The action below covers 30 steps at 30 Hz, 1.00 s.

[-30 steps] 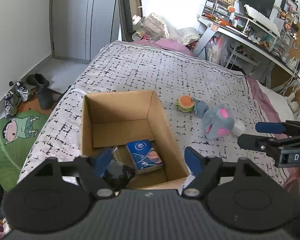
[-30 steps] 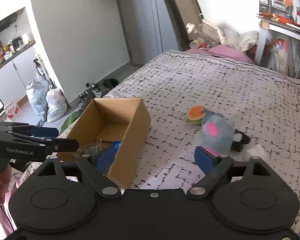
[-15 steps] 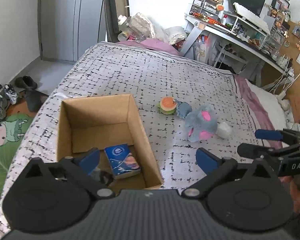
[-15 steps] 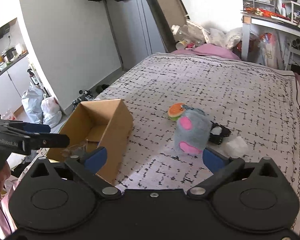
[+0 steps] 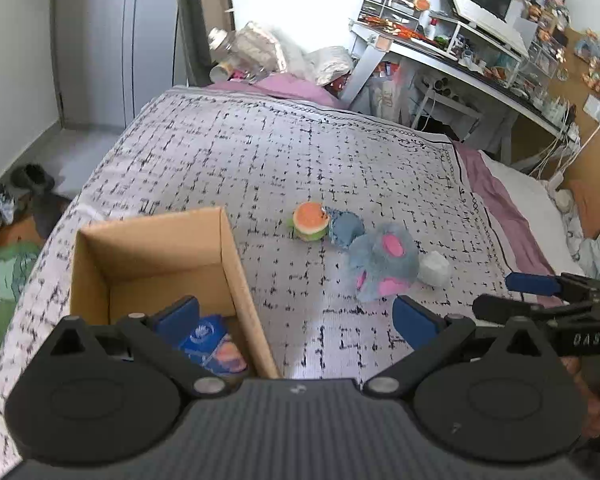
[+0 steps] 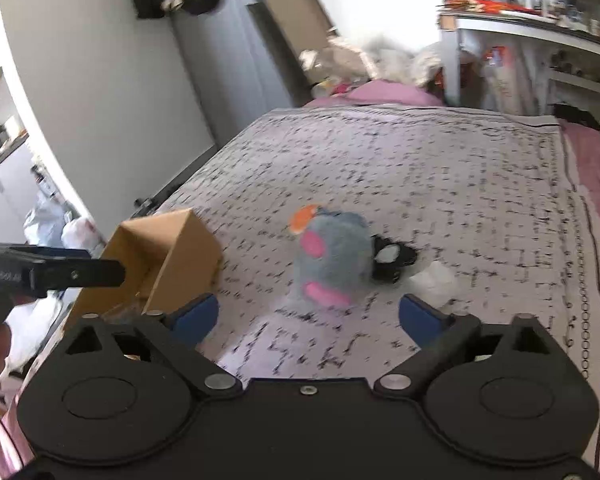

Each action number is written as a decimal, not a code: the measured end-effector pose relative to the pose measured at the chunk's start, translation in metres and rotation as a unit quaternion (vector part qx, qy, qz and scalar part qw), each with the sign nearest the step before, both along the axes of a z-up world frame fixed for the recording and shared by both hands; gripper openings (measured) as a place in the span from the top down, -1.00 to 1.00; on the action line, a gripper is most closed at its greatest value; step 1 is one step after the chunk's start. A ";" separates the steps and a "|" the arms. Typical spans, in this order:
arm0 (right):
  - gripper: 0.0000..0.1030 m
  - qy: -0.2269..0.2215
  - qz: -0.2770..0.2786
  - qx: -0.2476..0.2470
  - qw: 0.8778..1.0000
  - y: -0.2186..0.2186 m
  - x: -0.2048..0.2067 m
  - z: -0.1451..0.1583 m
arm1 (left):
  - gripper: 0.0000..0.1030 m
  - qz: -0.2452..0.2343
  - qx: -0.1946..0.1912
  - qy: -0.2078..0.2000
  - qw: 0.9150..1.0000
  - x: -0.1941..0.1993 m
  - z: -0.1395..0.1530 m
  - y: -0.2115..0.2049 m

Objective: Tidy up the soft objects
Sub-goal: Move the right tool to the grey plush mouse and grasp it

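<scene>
Two claws apart, nothing held, L claw (image 5: pixel 296 318) wide over cardboard box (image 5: pixel 156 248) edge, R claw (image 6: pixel 308 316) jaws just narrowing, w/ grey plush (image 6: pixel 332 256) just ahead

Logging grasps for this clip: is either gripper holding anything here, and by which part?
Nothing is held. The left gripper and right gripper are both open and empty; the grey plush lies untouched on the bed.

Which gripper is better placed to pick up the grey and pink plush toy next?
Right. The right gripper faces the grey and pink plush toy with open, empty jaws; the left gripper straddles the cardboard box wall.
</scene>
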State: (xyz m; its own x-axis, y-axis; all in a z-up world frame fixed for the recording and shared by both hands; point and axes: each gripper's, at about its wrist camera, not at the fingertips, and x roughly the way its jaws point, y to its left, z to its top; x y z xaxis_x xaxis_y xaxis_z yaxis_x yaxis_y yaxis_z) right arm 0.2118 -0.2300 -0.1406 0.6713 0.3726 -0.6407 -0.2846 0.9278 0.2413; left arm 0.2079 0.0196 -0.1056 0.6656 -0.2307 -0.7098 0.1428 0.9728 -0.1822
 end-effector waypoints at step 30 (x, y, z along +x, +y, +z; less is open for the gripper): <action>0.41 0.076 -0.078 0.061 0.992 -0.039 0.073 -0.052 | -0.14 -0.058 0.026 0.003 0.998 0.076 -0.012 -0.070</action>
State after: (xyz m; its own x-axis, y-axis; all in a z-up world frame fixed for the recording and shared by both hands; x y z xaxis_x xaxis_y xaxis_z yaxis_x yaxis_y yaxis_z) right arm 0.2852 -0.2694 -0.1926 0.6261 0.3526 -0.6955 -0.0914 0.9190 0.3836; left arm 0.2842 -0.0504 -0.1181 0.6316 -0.2684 -0.7274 0.2544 0.9580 -0.1325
